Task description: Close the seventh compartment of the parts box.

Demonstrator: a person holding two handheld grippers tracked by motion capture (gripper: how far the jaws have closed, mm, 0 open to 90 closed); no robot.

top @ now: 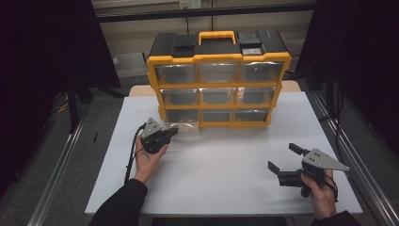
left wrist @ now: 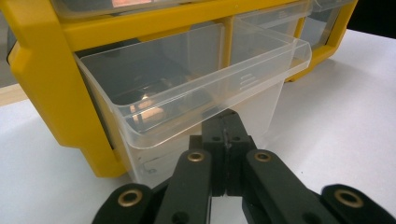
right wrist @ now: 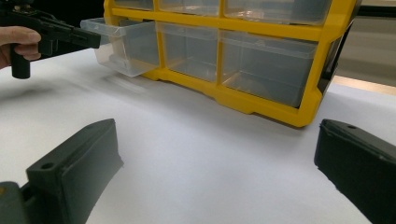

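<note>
The clear plastic bottom-left drawer (left wrist: 196,88) of the yellow-and-black organizer (top: 219,77) is pinched by the left tongs (left wrist: 226,133); the right tongs (top: 283,161) are held spread above bare white table (top: 221,165).

1. You won't find any readable text, brand or number on the yellow drawer box (top: 219,59).
2. Same deal with the clear drawer (left wrist: 187,93): just plain raised ridges, no letters.

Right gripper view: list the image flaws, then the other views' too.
Right gripper view: own jaws blurred, table blown out white. Left gripper view: warm glare on the drawer, jaws near-focus soft. High view: dark surroundings, dim overall, cabinet drawers reflect faintly.
</note>
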